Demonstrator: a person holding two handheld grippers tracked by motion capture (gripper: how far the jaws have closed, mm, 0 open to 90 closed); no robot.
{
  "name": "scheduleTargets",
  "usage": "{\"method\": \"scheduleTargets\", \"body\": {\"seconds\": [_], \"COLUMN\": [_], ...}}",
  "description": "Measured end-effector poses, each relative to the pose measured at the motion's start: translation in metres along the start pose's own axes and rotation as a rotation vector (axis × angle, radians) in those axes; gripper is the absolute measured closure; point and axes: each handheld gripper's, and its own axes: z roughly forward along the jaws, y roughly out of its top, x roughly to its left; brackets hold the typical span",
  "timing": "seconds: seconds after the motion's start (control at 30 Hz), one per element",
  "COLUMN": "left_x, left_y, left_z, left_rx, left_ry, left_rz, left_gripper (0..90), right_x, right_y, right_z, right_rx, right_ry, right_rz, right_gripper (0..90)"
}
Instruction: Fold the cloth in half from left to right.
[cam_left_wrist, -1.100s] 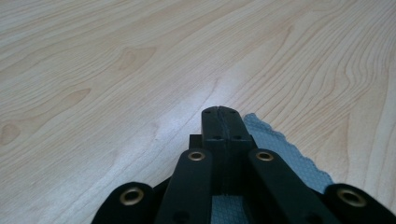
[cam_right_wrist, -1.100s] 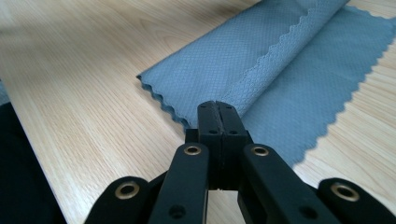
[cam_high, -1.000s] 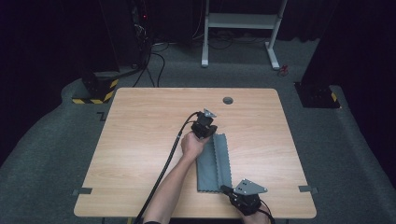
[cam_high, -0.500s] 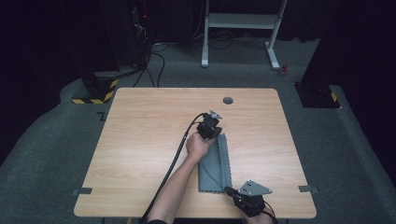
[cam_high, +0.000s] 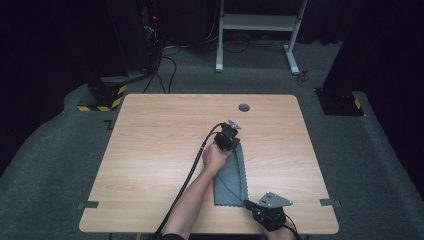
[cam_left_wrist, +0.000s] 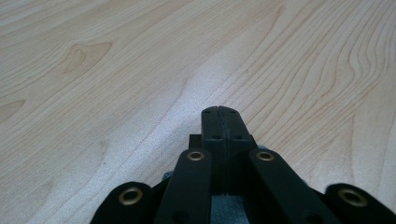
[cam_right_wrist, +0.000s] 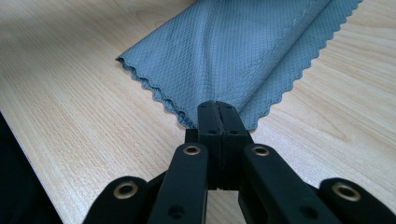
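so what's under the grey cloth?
Bare wooden table shows all around the grey cloth. The cloth is folded over itself, so whatever lies beneath or inside the fold is covered. Both tongs, left and right, pinch its ends.

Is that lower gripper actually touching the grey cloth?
Touching. In the right gripper view, the right gripper has its jaws shut on the grey cloth's scalloped edge.

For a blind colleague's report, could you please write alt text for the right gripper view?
A black two-jaw claw is shut on the near edge of a grey-blue, textured cloth with scalloped edges. The cloth lies in folds on a light wooden table, stretching away from the camera.
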Motion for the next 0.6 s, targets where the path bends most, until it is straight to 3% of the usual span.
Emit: {"method": "scheduleTargets", "body": {"seconds": [0.17,0.3,0.4,0.6], "left_x": [-0.001,0.001,0.002,0.010], "left_y": [-0.001,-0.001,-0.003,-0.013], "left_z": [0.002,0.000,-0.010,-0.045], "left_rx": [-0.005,-0.018,-0.044,-0.086], "left_ry": [0.015,0.018,0.033,0.062], "left_rz": [-0.002,-0.014,-0.017,-0.033], "left_gripper": [88.2,74.2,65.4,52.7], "right_x": [-0.002,-0.006,-0.009,-0.024], "right_y": [-0.002,-0.004,-0.006,0.002], "right_z": [-0.001,-0.002,-0.004,-0.017], "right_rx": [0.003,0.012,0.005,-0.040], "right_ry": [-0.001,0.004,-0.006,-0.032], "right_rz": [0.021,0.036,0.043,0.060], "right_gripper": [89.3,82.7,79.8,79.3]}}
